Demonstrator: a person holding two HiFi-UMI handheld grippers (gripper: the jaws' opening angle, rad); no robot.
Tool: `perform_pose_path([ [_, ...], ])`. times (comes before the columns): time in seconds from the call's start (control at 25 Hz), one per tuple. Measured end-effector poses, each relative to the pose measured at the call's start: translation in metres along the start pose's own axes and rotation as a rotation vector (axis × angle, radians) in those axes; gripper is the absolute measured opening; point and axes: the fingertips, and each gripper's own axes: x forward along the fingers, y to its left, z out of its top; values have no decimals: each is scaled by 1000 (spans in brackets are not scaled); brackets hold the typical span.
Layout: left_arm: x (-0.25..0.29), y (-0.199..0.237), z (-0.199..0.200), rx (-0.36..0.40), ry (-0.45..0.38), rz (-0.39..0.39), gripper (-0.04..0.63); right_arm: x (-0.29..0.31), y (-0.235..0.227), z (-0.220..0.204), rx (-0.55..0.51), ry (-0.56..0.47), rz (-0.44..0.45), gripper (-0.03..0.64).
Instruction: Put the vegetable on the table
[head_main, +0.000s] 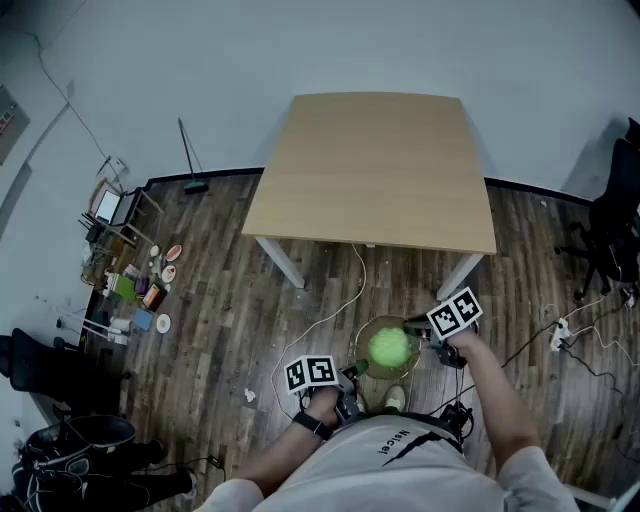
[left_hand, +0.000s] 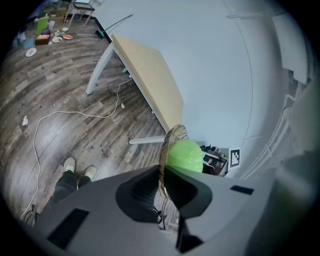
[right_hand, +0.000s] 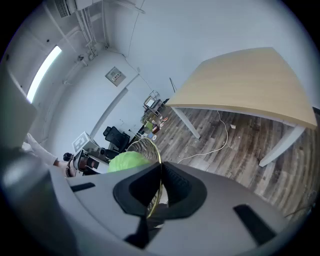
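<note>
A round light-green vegetable (head_main: 389, 347) lies in a gold wire basket (head_main: 362, 338) held in the air over the floor, in front of the wooden table (head_main: 370, 170). My left gripper (head_main: 352, 372) is shut on the basket's near-left rim, and my right gripper (head_main: 418, 328) is shut on its right rim. In the left gripper view the jaws (left_hand: 161, 182) clamp the thin rim (left_hand: 167, 145), with the vegetable (left_hand: 184, 155) just beyond. The right gripper view shows the same grip (right_hand: 159, 187), with the rim (right_hand: 150, 146), vegetable (right_hand: 127, 161) and table (right_hand: 245, 80) ahead.
A white cable (head_main: 335, 305) trails across the wood floor under the table. Plates and boxes (head_main: 140, 285) clutter the floor at left, beside a broom (head_main: 190, 160). A black chair (head_main: 615, 220) and a power strip (head_main: 560, 330) are at right. My shoes (left_hand: 77, 167) show below.
</note>
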Motion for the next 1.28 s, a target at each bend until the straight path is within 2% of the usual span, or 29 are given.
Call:
perform_pose_path([
  [0.72,4,-6,-5,18,-19,5,41,-6,-2,1,0,-24,28,25],
  [1.0,19,-27,10,50,-40,-1,42,-20,-14,28,-42,-17,34,25],
  [1.28,40,-44,16,47,-69,-6,42,-38,-29,43,-88,-3,50,25],
])
